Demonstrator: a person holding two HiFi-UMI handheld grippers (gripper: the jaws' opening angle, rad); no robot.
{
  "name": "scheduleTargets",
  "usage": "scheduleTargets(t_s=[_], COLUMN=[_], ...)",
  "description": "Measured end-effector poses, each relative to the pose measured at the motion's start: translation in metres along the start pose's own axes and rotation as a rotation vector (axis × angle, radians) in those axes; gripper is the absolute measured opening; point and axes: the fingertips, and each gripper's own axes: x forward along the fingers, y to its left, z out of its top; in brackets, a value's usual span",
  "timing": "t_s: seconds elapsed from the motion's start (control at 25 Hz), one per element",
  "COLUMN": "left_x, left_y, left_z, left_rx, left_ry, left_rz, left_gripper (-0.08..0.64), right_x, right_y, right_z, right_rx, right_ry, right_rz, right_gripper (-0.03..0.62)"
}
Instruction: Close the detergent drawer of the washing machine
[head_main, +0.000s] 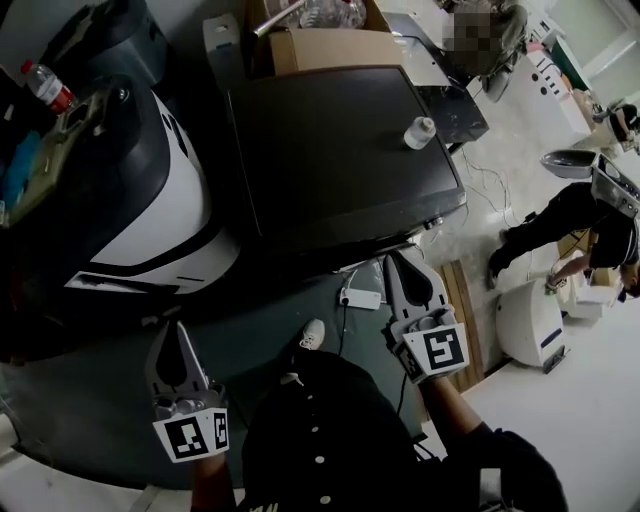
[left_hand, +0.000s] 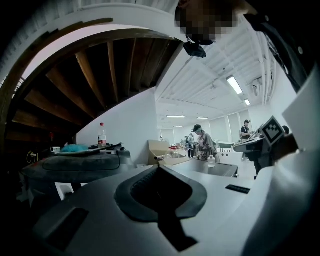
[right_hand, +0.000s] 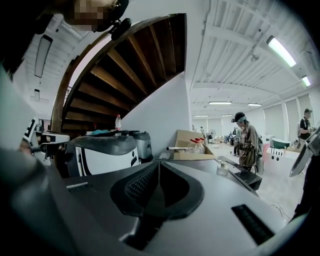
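The washing machine (head_main: 340, 150) stands in the middle of the head view, and only its dark flat top shows; its front and the detergent drawer are hidden below that top. My left gripper (head_main: 181, 328) hangs at the lower left, shut, with nothing between its jaws. My right gripper (head_main: 393, 258) is shut and empty too, near the machine's front right corner. In the left gripper view the jaws (left_hand: 159, 167) point level across the room towards the machine top (left_hand: 210, 169). The right gripper (right_hand: 159, 162) also looks level over that top (right_hand: 240, 175).
A small clear bottle (head_main: 419, 132) stands on the washer's top. A white-and-black machine (head_main: 150, 200) sits at the left with a red-capped bottle (head_main: 48, 88) on it. Behind is a cardboard box (head_main: 320, 45). A white adapter (head_main: 360, 298) lies on the floor; a person (head_main: 580, 220) bends at the right.
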Motion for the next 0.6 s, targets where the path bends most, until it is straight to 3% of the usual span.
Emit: scheduleTargets(t_s=[0.24, 0.44, 0.6], left_x=[-0.012, -0.018, -0.024], left_y=[0.008, 0.016, 0.021], left_z=[0.02, 0.039, 0.047], left_rx=[0.002, -0.002, -0.016], left_ry=[-0.053, -0.099, -0.117], left_rz=[0.014, 0.028, 0.033], left_gripper=[0.012, 0.012, 0.012], right_x=[-0.014, -0.023, -0.032], right_y=[-0.001, 0.003, 0.002], right_z=[0.031, 0.058, 0.067], right_rx=[-0.067, -0.091, -0.113], right_ry=[-0.035, -0.119, -0.113], right_rz=[-0.01, 0.009, -0.014], right_gripper=[0.037, 0.037, 0.037])
